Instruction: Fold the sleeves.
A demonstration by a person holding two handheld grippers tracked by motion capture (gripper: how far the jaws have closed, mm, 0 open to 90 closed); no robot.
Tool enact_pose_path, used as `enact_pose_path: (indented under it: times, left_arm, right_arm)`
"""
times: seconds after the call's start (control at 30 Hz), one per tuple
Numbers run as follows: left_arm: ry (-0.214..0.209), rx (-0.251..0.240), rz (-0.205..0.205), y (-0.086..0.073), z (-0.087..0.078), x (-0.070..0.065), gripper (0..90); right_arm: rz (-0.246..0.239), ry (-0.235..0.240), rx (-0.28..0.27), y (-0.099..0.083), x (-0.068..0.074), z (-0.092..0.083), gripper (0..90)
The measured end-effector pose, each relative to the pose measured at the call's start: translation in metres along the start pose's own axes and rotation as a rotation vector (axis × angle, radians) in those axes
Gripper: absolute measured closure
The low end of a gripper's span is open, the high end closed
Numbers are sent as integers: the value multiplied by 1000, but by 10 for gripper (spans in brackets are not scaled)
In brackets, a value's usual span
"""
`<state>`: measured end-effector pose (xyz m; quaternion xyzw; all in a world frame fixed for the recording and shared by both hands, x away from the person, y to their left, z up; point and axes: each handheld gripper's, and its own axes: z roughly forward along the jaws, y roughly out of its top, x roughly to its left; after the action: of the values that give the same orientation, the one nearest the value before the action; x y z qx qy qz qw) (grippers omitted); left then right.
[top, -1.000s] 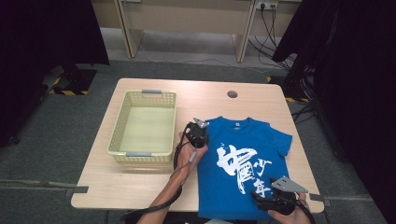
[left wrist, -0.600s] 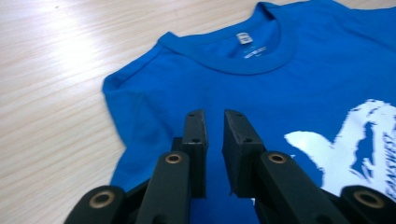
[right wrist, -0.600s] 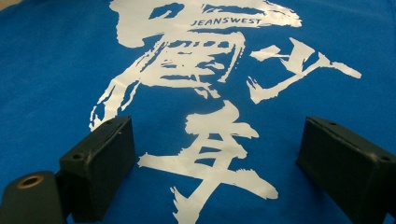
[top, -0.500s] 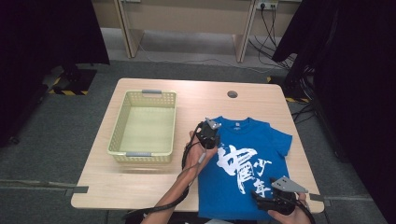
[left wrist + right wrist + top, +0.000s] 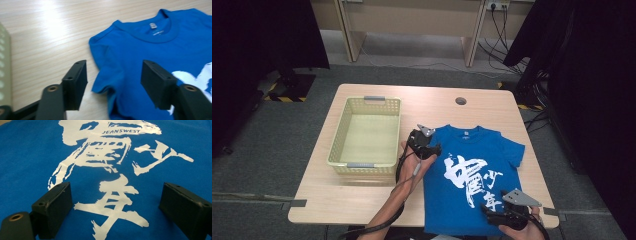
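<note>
A blue T-shirt (image 5: 472,175) with a large white print lies flat on the right half of the table, collar toward the far side. My left gripper (image 5: 426,144) hovers at the shirt's left sleeve (image 5: 107,80). Its jaws have just been opening and now stand apart above the sleeve (image 5: 113,82), pressing on nothing. My right gripper (image 5: 492,214) sits at the shirt's near hem by the table's front edge. In the right gripper view its jaws (image 5: 115,207) are wide open over the white print (image 5: 107,152).
A pale green plastic basket (image 5: 364,163) stands on the wooden table (image 5: 337,200) to the left of the shirt, and its wall shows in the left gripper view (image 5: 3,70). A round cable hole (image 5: 460,101) lies at the far side. Dark curtains flank the table.
The left gripper went right over the sleeve, then came back left a little, and its jaws have parted from shut. The right gripper has stayed where it was.
</note>
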<state>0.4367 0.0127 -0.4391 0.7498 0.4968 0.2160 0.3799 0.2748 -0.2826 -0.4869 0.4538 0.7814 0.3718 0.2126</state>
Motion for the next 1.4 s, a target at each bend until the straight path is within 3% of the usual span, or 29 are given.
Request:
enact_pose_path:
  times: [0.1,0.23,0.27,0.3,0.33,0.4,0.5,0.57,0.77,0.9,1.1,1.4]
  left_arm:
    - [-11,16,-20,-6,1,4,299]
    - [-34,46,-12,-15,3,5,329]
    - [-43,60,-7,-17,4,5,373]
    - [-58,65,-10,-19,6,5,509]
    - [-75,69,-20,-20,7,4,509]
    - [-100,72,-15,-22,7,1,650]
    - [-108,55,-1,-17,7,-4,764]
    - [-111,40,16,-13,6,-9,781]
    - [-124,23,96,-8,6,-33,765]
    - [-123,27,144,-11,10,-43,668]
    - [-124,-16,120,-5,5,-39,523]
    - [-96,-31,73,0,-1,-18,478]
  right_arm:
    - [-3,0,-1,0,0,0,109]
    - [-1,0,1,0,0,0,109]
    - [-3,-1,1,0,0,0,108]
    - [-3,0,0,0,0,0,109]
    - [-3,0,0,0,0,0,109]
    - [-3,0,0,0,0,0,109]
    - [-3,0,-1,0,0,0,108]
    - [-4,0,-1,0,0,0,108]
    - [-3,1,-3,0,0,0,108]
    - [-3,2,-2,0,0,0,108]
    - [-3,2,-4,0,0,0,108]
    - [-3,2,-1,0,0,0,108]
